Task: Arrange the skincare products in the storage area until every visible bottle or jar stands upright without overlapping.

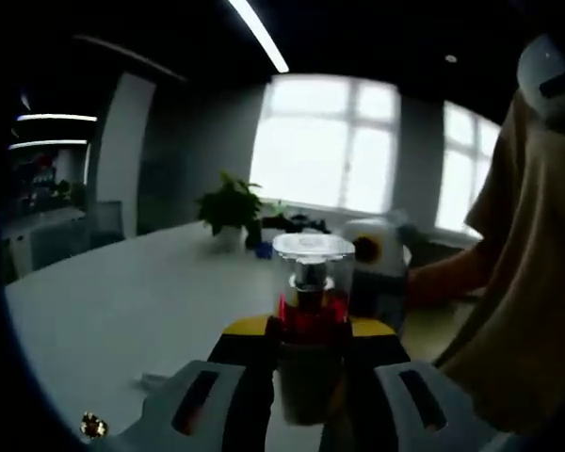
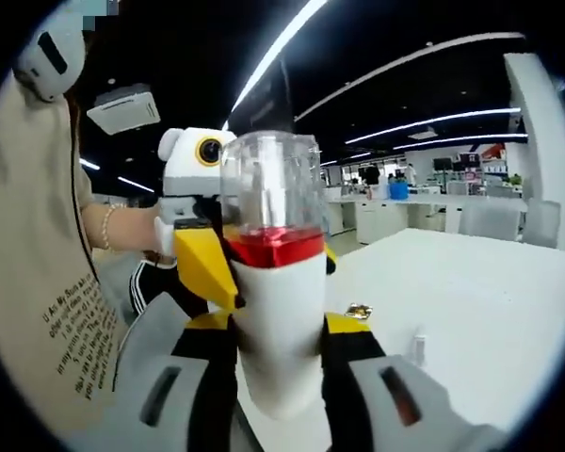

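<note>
A white bottle [image 2: 275,282] with a red collar and a clear cap is held up above the white table [image 2: 471,301]. My right gripper [image 2: 279,328] is shut on its white body. My left gripper [image 1: 311,325] is shut on the same bottle [image 1: 313,259] at the red collar, just under the cap. In the right gripper view the left gripper [image 2: 266,262] comes in from the left, its yellow jaw tips on either side of the collar. In the left gripper view the white body of the right gripper [image 1: 377,264] sits behind the bottle.
A person in a tan shirt [image 1: 527,282] stands close beside the table [image 1: 122,311]. A small gold item [image 2: 360,310] and a small clear piece [image 2: 417,348] lie on the tabletop. A potted plant [image 1: 231,209] stands at the far edge by the windows.
</note>
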A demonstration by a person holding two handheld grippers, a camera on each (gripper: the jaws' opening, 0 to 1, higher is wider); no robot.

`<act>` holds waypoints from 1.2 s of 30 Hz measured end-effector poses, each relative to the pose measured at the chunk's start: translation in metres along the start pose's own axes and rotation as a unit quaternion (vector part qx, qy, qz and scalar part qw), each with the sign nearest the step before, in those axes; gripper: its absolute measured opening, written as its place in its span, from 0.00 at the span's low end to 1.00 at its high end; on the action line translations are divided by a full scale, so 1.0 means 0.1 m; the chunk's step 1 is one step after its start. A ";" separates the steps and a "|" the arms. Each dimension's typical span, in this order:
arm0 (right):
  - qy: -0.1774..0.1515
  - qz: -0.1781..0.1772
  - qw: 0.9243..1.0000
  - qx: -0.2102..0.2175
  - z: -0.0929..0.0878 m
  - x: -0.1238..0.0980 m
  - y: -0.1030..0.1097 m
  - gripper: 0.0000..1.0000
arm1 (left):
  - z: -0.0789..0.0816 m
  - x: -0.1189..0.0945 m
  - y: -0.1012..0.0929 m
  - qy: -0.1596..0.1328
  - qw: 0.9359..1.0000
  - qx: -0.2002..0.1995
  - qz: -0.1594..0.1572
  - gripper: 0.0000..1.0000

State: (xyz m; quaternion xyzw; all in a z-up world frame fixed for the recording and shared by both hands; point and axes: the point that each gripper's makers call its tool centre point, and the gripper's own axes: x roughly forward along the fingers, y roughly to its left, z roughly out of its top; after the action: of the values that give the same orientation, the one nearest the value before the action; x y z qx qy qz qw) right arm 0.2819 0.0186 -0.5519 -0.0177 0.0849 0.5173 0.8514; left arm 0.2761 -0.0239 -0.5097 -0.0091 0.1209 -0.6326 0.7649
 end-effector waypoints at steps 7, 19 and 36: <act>0.022 -0.031 0.999 -0.007 -0.21 0.02 -0.12 0.33 | -0.17 0.11 0.10 0.017 1.000 -0.016 -0.010 0.25; 0.070 -0.087 0.994 -0.005 -0.70 0.07 -0.36 0.33 | -0.60 0.33 0.29 0.069 0.997 -0.014 -0.009 0.25; 0.139 -0.147 0.979 0.010 -1.32 0.10 -0.69 0.33 | -1.14 0.63 0.54 0.134 0.991 0.003 0.003 0.26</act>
State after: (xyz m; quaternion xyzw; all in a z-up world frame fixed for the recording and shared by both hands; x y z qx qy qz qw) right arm 0.3308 -0.0202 -0.6879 -0.0934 0.2038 0.3781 0.8982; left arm 0.3164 -0.0580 -0.6403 0.0784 0.2210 -0.6261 0.7436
